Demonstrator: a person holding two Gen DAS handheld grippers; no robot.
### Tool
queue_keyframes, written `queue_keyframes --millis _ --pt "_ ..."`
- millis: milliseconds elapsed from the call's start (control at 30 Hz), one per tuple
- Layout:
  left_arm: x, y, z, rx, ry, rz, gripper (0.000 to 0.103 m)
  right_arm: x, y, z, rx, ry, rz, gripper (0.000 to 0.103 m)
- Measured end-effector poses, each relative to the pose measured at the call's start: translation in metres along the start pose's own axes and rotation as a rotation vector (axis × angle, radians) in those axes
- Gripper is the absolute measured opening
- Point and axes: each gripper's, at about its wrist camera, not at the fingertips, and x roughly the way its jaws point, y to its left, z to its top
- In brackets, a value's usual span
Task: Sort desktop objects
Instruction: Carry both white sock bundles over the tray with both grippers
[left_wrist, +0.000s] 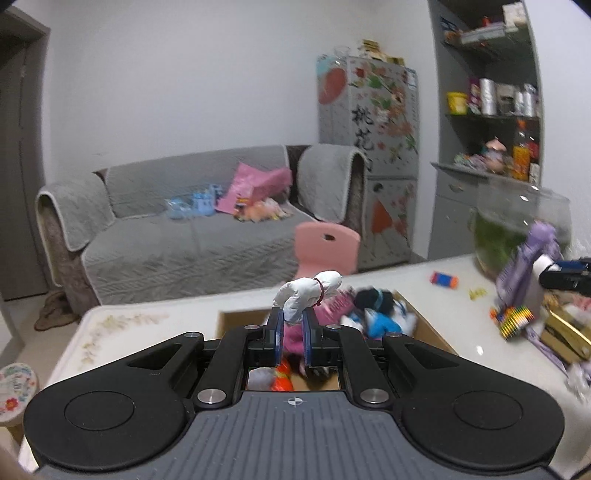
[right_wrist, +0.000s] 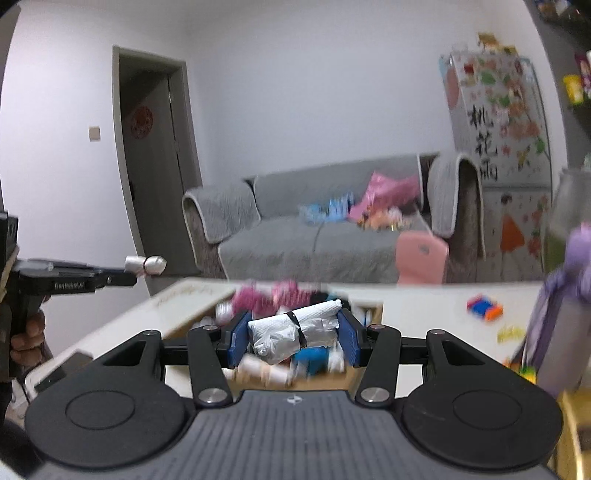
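Partway through, by the look of it. On the left, left gripper (left_wrist: 293, 328) raised above the cardboard box (left_wrist: 424, 325), fingers (left_wrist: 275, 332) pinched narrow on a white wrapped bundle (left_wrist: 310, 293) tied with a red band, not yet dropped in. Below and just beyond, already sorted into the box: a pink toy (left_wrist: 332, 304), a black-and-blue plush (left_wrist: 380, 314), something orange (left_wrist: 282, 376) at the near end. Further right in the right wrist view, right gripper (right_wrist: 293, 341) also up over the box, fingers (right_wrist: 349, 341) part open and clamped on a bigger white bundle (right_wrist: 295, 328) bound with a black band. Still loose on the desk (left_wrist: 424, 273) to the right: a blue-and-orange block (left_wrist: 443, 278), a small yellow piece (left_wrist: 476, 293), a striped multicoloured item (left_wrist: 515, 317), a purple toy (left_wrist: 528, 266) by the glass bowl (left_wrist: 517, 221). Probably left: release both bundles, then clear the right-hand clutter.
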Motion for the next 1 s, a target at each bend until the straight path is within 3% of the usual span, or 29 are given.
queue_keyframes --millis 167,333,633,1000 --pt "0.018 0.001 0.021 -0.020 -0.003 0.003 0.014 0.027 -0.002 0.035 -0.003 -0.062 0.039 0.047" --pt "0.046 -0.009 0.028 -0.010 0.012 -0.021 0.014 0.069 -0.002 0.045 0.005 -0.046 0.092 0.047" --pt "0.105 -0.022 0.003 -0.005 0.121 -0.048 0.014 0.126 -0.010 0.024 0.003 0.052 0.103 0.047" --pt "0.155 -0.034 -0.038 0.004 0.262 -0.047 0.014 0.153 0.002 0.005 0.001 0.187 0.085 0.047"
